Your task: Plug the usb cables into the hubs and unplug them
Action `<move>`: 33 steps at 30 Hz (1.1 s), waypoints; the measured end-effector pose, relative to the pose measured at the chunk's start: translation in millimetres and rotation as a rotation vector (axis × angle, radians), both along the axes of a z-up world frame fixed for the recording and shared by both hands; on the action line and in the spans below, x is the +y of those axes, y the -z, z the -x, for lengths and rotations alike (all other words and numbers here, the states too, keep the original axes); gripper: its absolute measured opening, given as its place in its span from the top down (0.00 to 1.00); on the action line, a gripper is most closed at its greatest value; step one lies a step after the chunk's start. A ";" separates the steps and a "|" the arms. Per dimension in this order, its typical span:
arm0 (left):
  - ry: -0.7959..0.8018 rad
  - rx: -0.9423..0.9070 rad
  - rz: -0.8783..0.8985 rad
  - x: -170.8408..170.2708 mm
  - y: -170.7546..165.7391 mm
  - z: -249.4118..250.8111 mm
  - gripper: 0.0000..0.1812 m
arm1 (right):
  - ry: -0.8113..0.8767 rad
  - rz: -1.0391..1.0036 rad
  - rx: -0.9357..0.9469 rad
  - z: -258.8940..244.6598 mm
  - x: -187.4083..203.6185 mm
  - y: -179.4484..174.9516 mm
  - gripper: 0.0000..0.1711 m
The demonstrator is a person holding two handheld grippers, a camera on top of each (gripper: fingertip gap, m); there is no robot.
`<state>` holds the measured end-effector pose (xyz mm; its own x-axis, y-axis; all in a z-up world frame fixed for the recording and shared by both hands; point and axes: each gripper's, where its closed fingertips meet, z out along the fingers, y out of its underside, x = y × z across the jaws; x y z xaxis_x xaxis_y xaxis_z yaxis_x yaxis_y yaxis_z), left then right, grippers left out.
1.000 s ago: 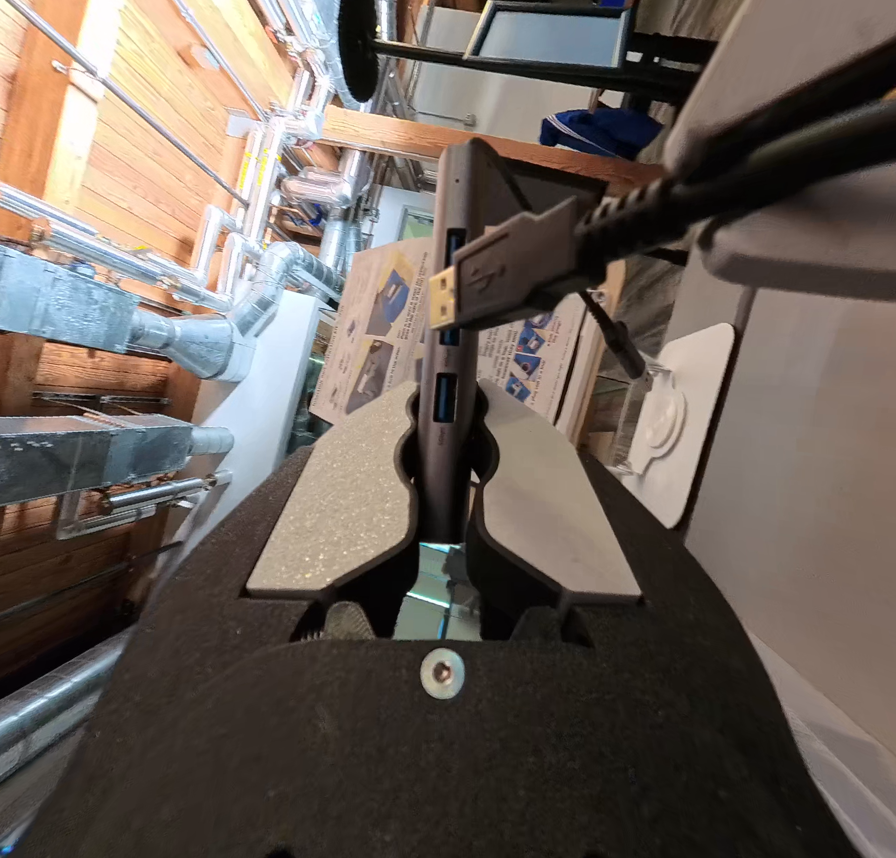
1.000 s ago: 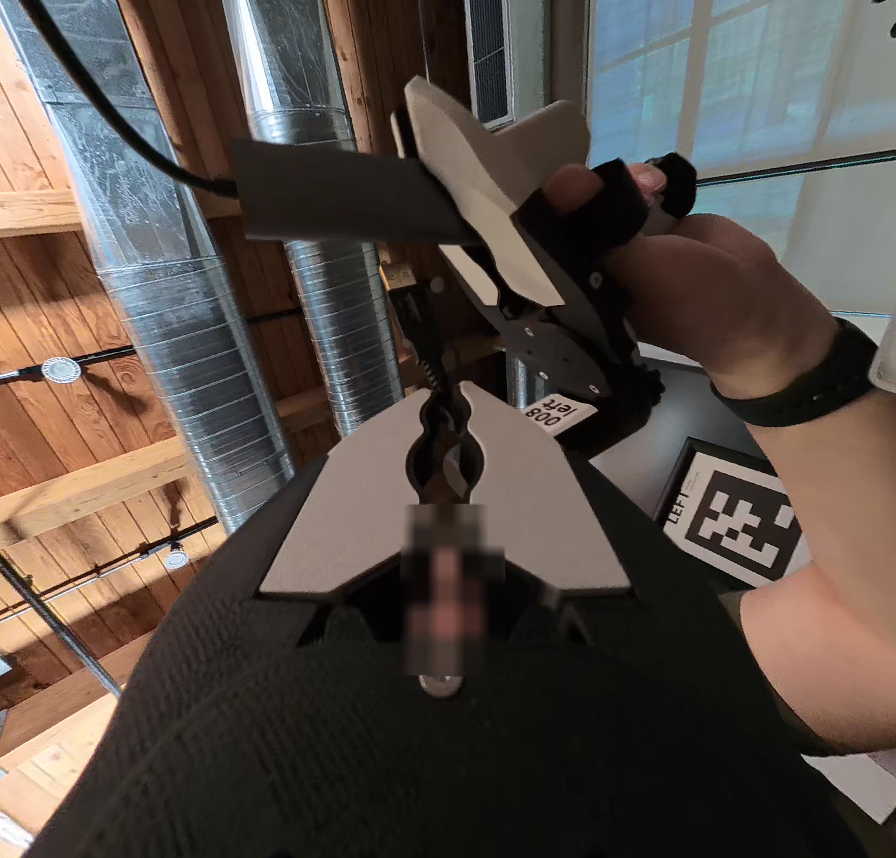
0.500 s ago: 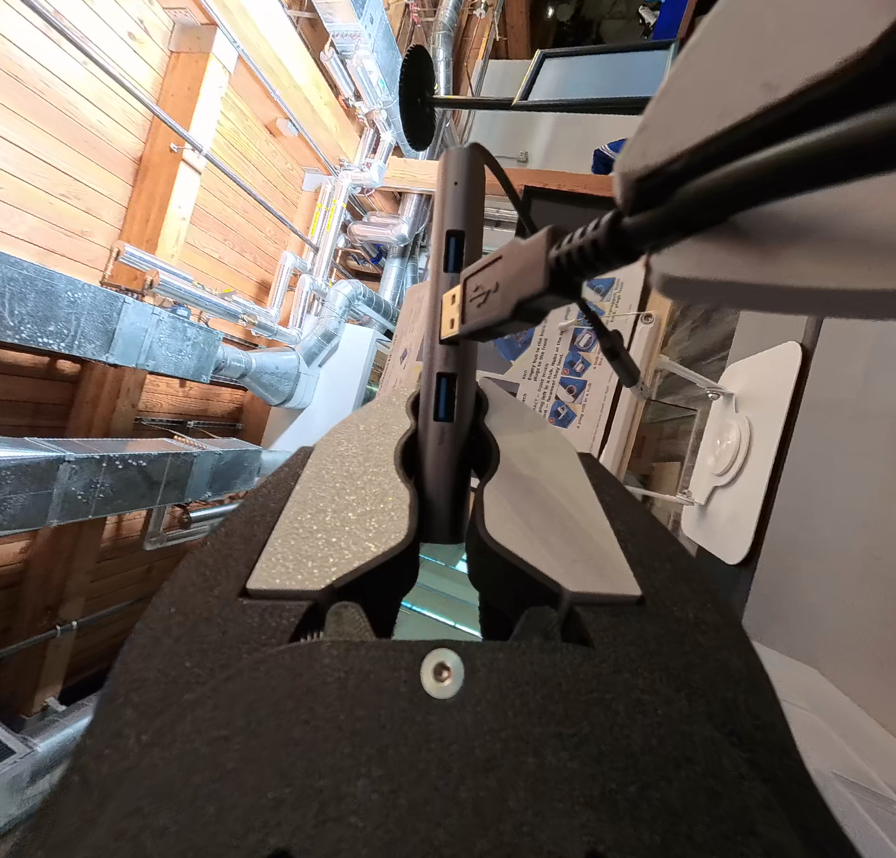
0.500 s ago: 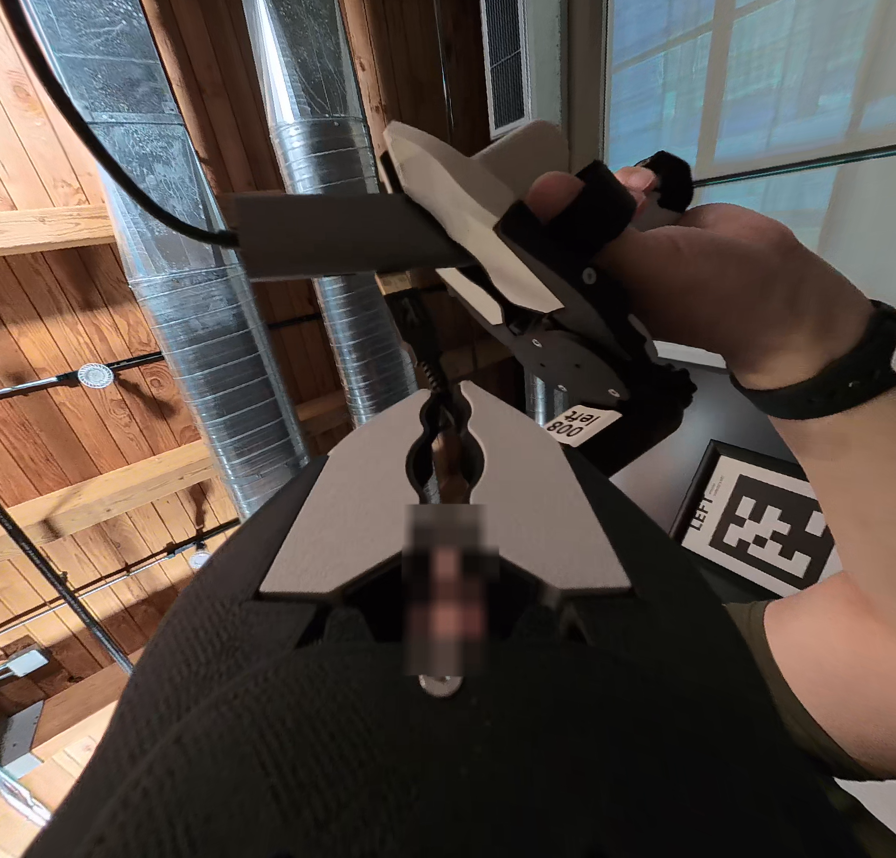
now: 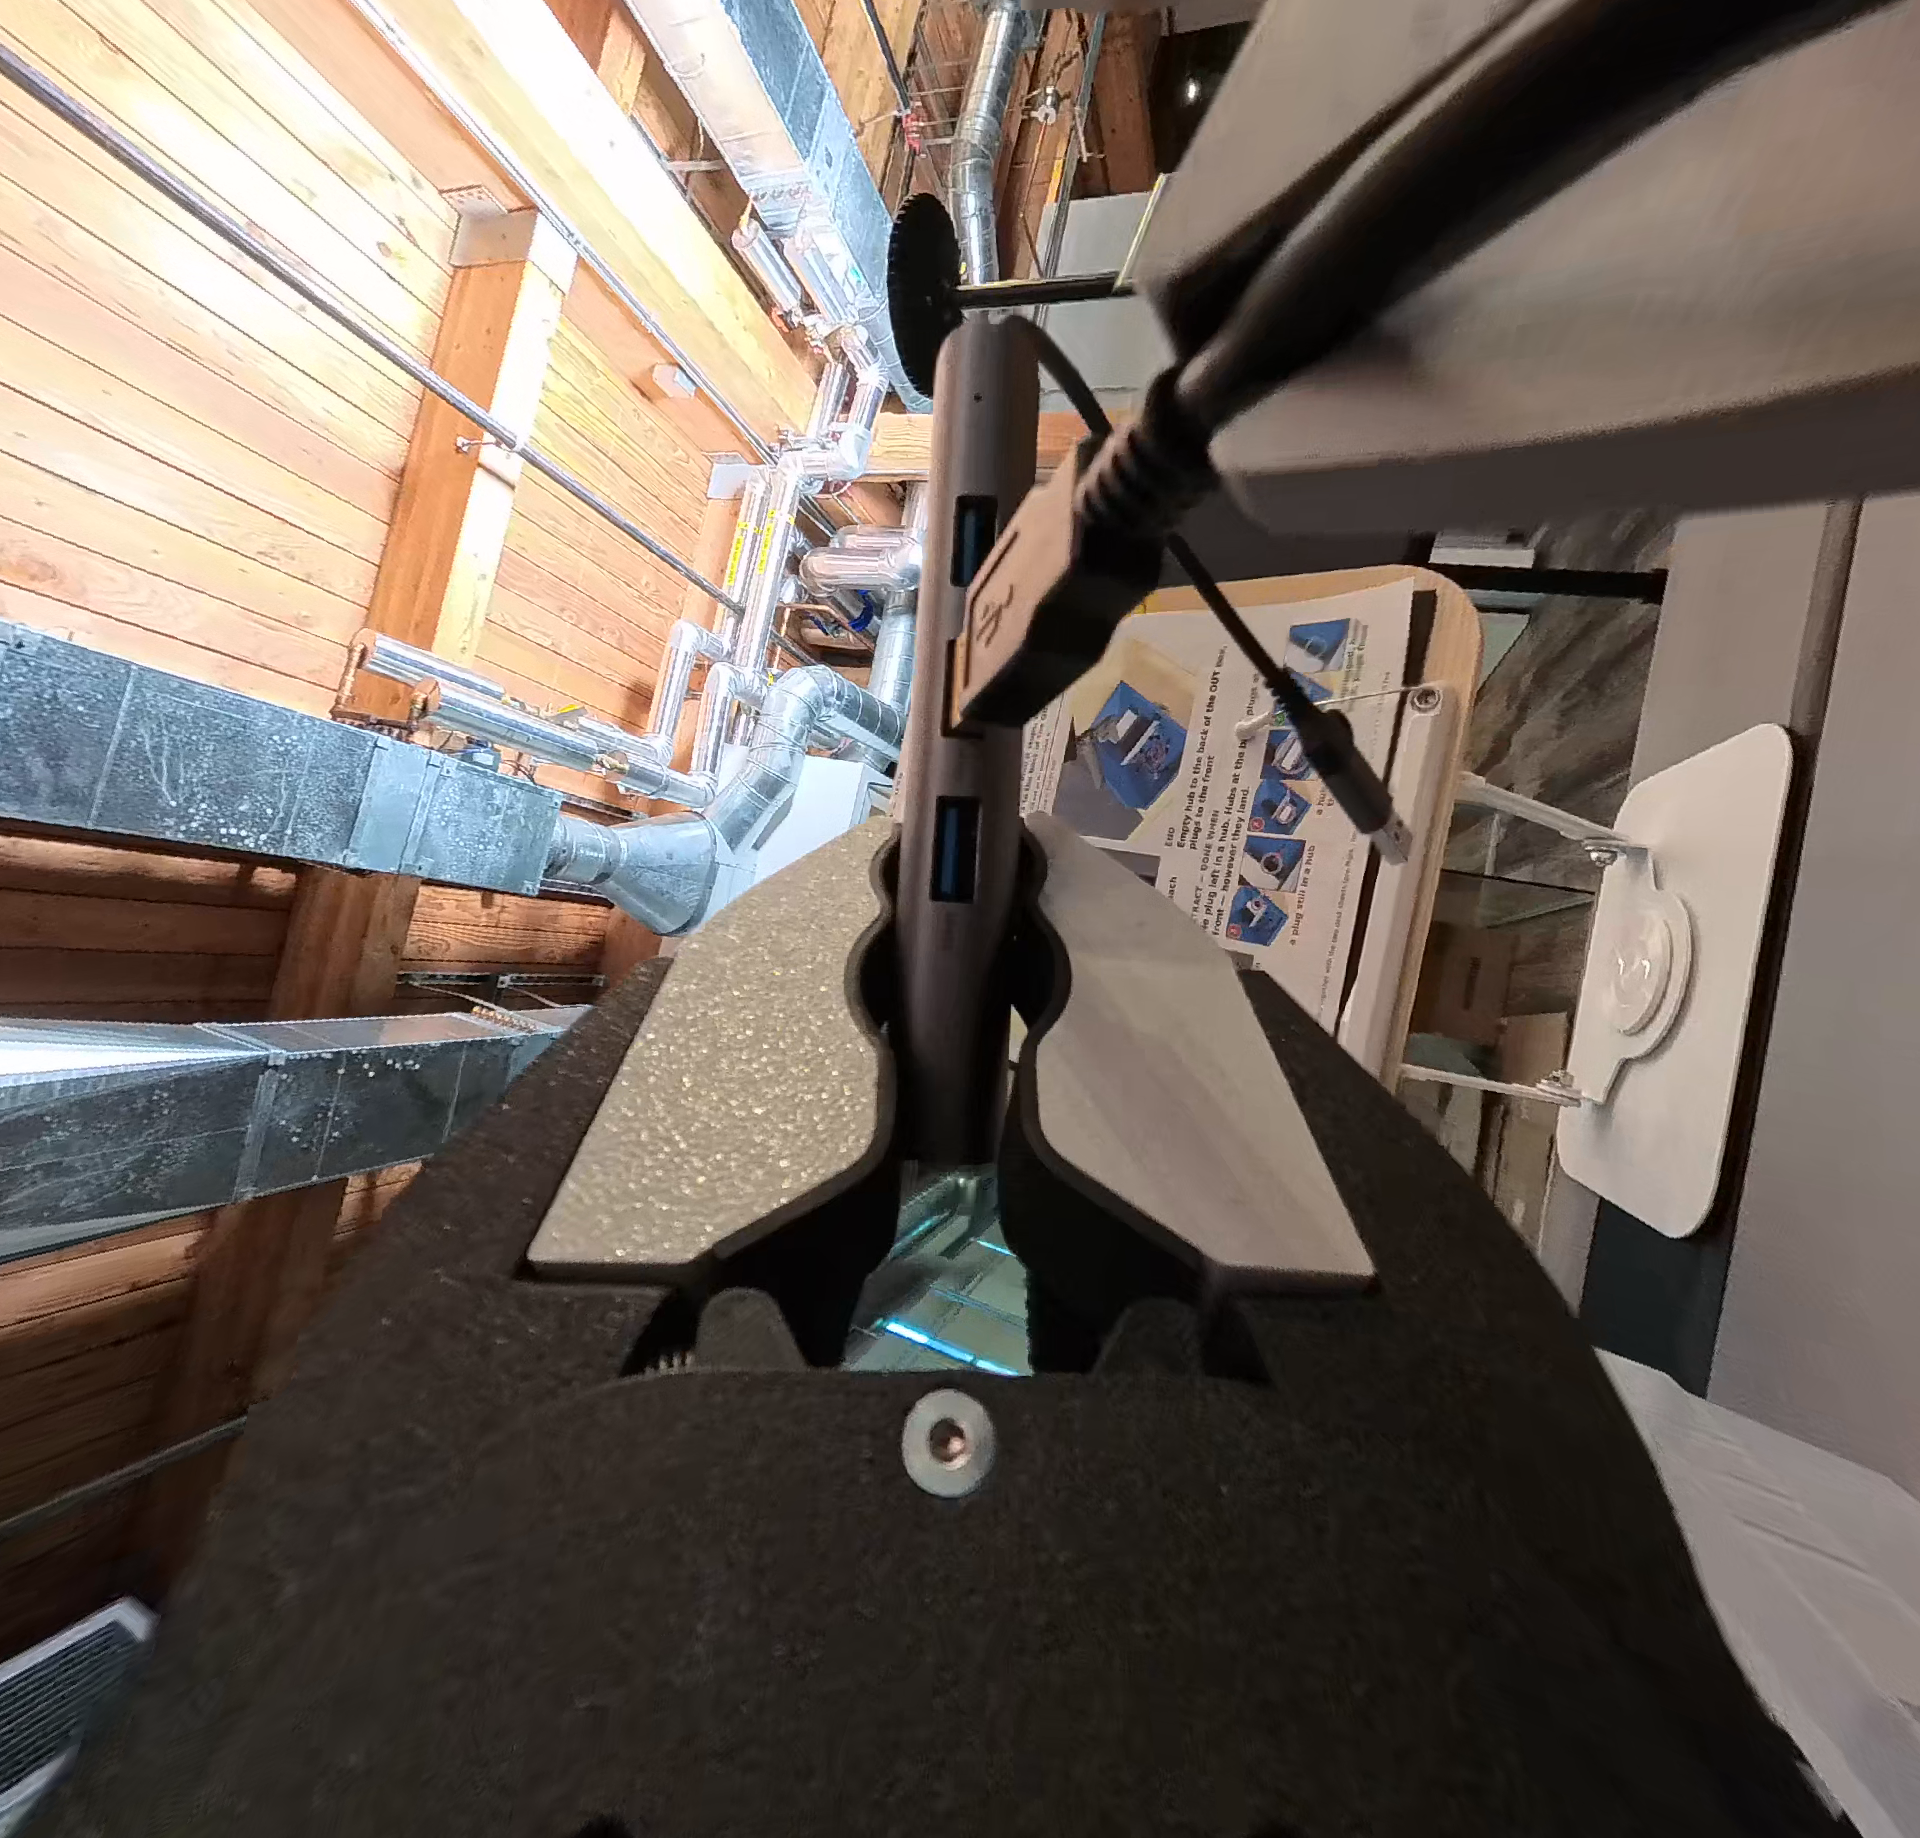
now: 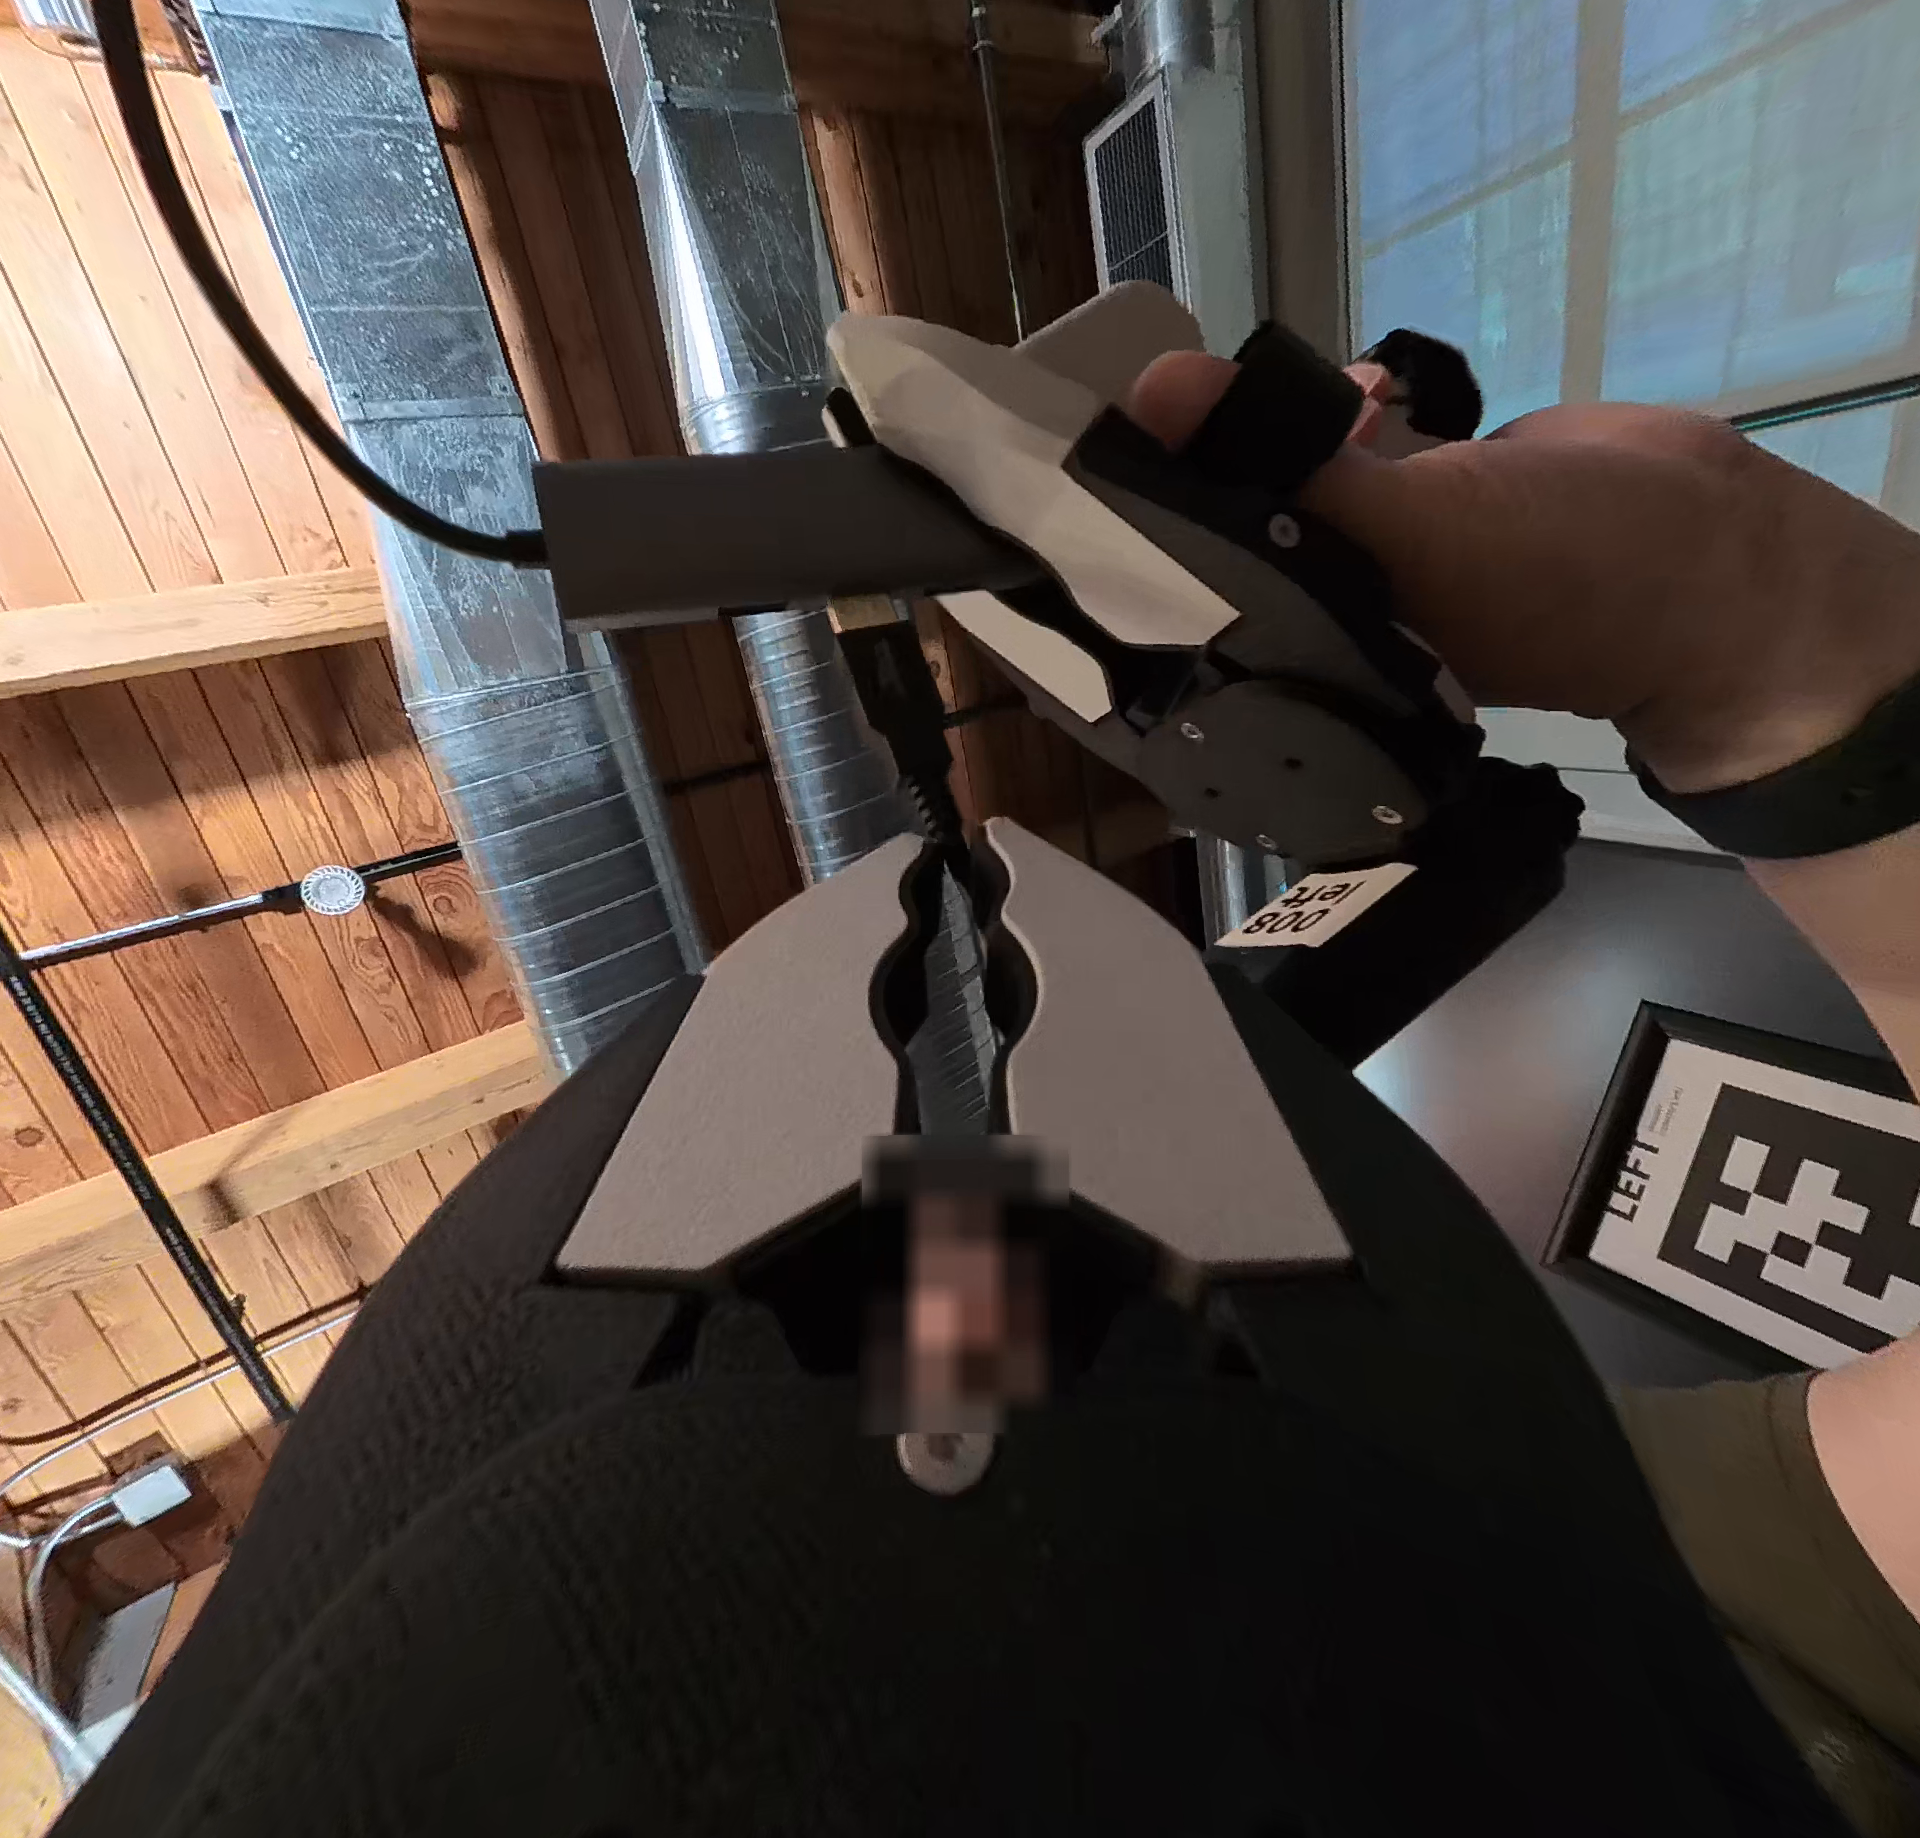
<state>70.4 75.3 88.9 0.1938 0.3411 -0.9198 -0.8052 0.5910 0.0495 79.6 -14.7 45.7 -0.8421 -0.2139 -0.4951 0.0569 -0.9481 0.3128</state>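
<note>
My left claw (image 5: 956,915) is clenched on the grey hub (image 5: 961,749), which stands up out of it with blue ports showing above and below the middle one. My right claw (image 6: 951,858) is grasping the black USB cable (image 6: 935,967) just behind its plug (image 5: 1023,625). The plug's metal tip sits at the mouth of the hub's middle port; how far in it goes I cannot tell. There is open air all round the hub and no tabletop edge near. Half a second ago the gold tip hung bare beside the hub's face; now it meets the port, and my right claw has closed in.
</note>
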 end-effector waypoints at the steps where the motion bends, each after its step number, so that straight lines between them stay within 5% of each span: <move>1: -0.006 0.010 -0.010 -0.3 0.3 -0.5 0.91 | 0.004 0.008 -0.006 1.0 0.0 0.4 0.97; 16: -0.024 0.049 0.079 10.7 17.1 -4.8 0.91 | 0.058 -0.016 -0.085 -8.1 10.4 5.9 0.96; 33: -0.066 0.043 0.209 25.1 30.9 -4.8 0.91 | 0.269 -0.278 -0.356 -9.5 20.3 8.8 0.89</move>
